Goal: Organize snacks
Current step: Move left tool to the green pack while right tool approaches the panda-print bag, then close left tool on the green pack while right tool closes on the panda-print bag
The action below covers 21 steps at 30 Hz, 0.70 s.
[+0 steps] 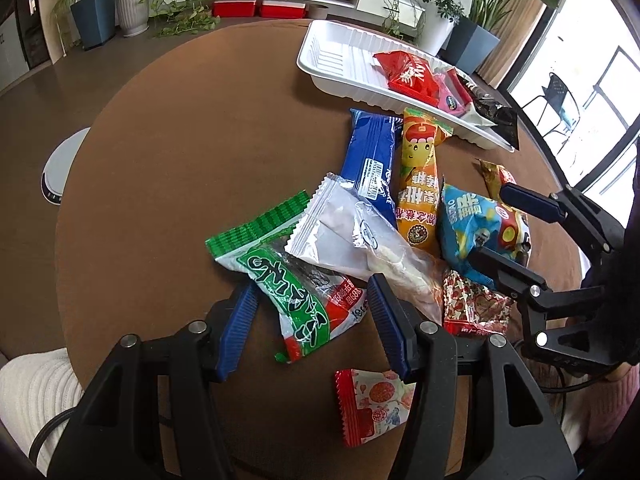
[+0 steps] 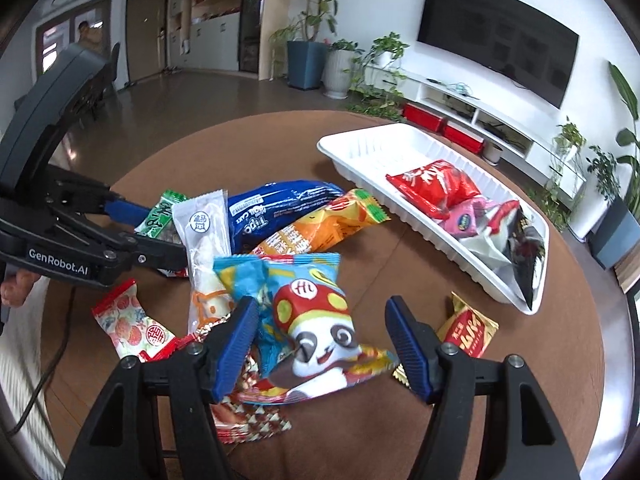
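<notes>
Loose snack packets lie in a heap on a round brown table (image 1: 168, 168). My left gripper (image 1: 312, 292) is open and straddles a green packet (image 1: 292, 300), which also shows in the right wrist view as the green packet (image 2: 160, 216). My right gripper (image 2: 320, 340) is open around a blue panda packet (image 2: 304, 312); from the left wrist view the right gripper (image 1: 490, 224) stands over that blue packet (image 1: 472, 228). No pad visibly presses on either packet. A white tray (image 2: 360, 148) at the far right holds a red bag (image 2: 436, 188) and a few more packets.
Around the grippers lie a blue roll-cake pack (image 1: 368, 160), an orange packet (image 1: 420, 192), a clear white packet (image 1: 352, 236), a lychee candy (image 1: 372, 404), a red-gold patterned packet (image 1: 472, 304) and a gold-red packet (image 2: 468, 328). A white stool (image 1: 64, 168) stands left of the table.
</notes>
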Motion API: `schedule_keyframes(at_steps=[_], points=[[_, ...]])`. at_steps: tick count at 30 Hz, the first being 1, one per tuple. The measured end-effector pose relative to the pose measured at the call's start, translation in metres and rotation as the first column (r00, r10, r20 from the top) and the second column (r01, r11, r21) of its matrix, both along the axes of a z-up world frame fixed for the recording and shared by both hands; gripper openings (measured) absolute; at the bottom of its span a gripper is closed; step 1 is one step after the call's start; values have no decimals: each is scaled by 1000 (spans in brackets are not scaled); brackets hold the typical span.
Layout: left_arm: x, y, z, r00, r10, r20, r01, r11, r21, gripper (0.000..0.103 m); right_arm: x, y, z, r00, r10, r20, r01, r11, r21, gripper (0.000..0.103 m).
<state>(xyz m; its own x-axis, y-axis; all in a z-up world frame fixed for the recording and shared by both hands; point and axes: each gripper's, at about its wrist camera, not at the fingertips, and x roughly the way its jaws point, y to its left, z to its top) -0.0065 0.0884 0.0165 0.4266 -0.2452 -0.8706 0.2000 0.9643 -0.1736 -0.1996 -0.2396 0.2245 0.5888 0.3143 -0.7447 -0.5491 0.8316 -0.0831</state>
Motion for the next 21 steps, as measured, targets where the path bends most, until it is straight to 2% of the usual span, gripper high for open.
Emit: schedule_keyframes(at_steps=[10, 17, 21], points=[[13, 23, -1, 999, 49, 9, -50, 997, 54, 55, 5, -6, -4, 1000, -1, -31, 2, 1000, 28, 69], [16, 31, -2, 998, 70, -10, -69, 997, 21, 55, 8, -8, 0, 1000, -3, -26, 4, 999, 39, 69], [17, 25, -5, 998, 68, -10, -68, 997, 44, 55, 10, -6, -2, 1000, 2, -30, -1, 999, 34, 69]])
